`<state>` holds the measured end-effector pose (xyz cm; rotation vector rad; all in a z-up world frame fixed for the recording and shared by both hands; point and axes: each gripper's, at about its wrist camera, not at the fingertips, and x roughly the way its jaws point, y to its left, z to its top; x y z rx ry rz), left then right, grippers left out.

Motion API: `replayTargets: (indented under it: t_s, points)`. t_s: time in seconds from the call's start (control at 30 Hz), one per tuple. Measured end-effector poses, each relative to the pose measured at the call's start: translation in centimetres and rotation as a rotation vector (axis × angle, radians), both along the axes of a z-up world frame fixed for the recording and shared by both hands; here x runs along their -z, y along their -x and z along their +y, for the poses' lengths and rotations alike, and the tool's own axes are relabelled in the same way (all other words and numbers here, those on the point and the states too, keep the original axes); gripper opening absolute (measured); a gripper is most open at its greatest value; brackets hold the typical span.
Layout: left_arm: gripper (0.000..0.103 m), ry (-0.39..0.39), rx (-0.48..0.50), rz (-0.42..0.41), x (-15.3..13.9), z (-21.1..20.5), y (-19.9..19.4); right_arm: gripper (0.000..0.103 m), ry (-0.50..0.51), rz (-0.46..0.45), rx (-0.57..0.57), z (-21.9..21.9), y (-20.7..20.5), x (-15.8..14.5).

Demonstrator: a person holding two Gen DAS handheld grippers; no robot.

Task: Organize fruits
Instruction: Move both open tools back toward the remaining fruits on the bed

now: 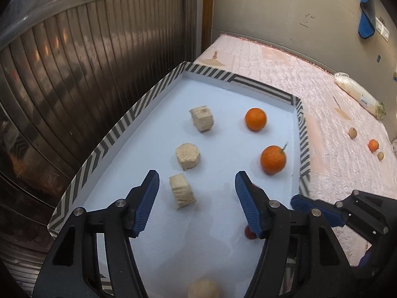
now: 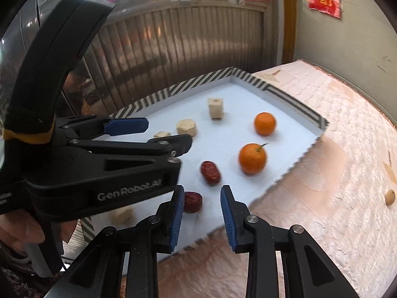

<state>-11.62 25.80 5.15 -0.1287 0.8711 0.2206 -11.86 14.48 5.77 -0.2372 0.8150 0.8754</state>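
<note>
Inside the tray [image 1: 158, 94], the left gripper [image 1: 197, 203] is hanging spread and empty, the tan block [image 1: 181, 191] lying between its fingers. The right gripper [image 2: 202, 216] is hovering slightly parted at the tray's near edge, holding nothing, nearer the red date [image 2: 210, 173].

Three oranges [image 1: 255, 119], two red dates [image 2: 210, 173]

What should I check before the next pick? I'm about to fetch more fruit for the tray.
1. Left claw empty: ok, open, pale block lying free between its fingers.
2. Right claw empty: ok, open, nothing between.
3. Two oranges inside tray: ok.
4. Red dates inside tray: ok.
5. All fruit collected: not ok, an orange and small brown fruits remain on the bedcover.
6. Claws apart: ok in the left wrist view.
</note>
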Motion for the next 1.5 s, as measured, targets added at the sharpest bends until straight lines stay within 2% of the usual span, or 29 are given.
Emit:
replayTargets:
  t_s: [0.1, 0.47, 0.93, 1.1, 1.27, 1.5]
  points:
    - [0.064, 0.002, 0.024, -0.014, -0.5, -1.1, -0.2, 0.029, -0.032, 0.001, 0.028, -1.6, -0.3, -0.7]
    - [0.064, -0.014, 0.145, -0.019, -0.8, -8.0, -2.6, 0.032, -0.034, -0.013, 0.2, -8.1, -2.3, -0.8]
    - [0.064, -0.02, 0.3, -0.016, -1.1, -17.8, -6.1, 0.034, -0.007, -0.013, 0.443, -19.6, -5.4, -0.9]
    - [0.064, 0.008, 0.349, -0.001, -0.9, -21.1, -7.7, 0.035, 0.001, -0.013, 0.519, -23.9, -6.1, -0.6]
    - [0.064, 0.072, 0.4, 0.05, 0.2, -24.0, -10.4, 0.039, 0.033, -0.016, 0.609, -28.3, -6.8, -0.1]
    - [0.064, 0.099, 0.39, 0.084, 1.4, -26.2, -15.0, 0.042, 0.041, 0.009, 0.705, -33.9, -7.9, 0.9]
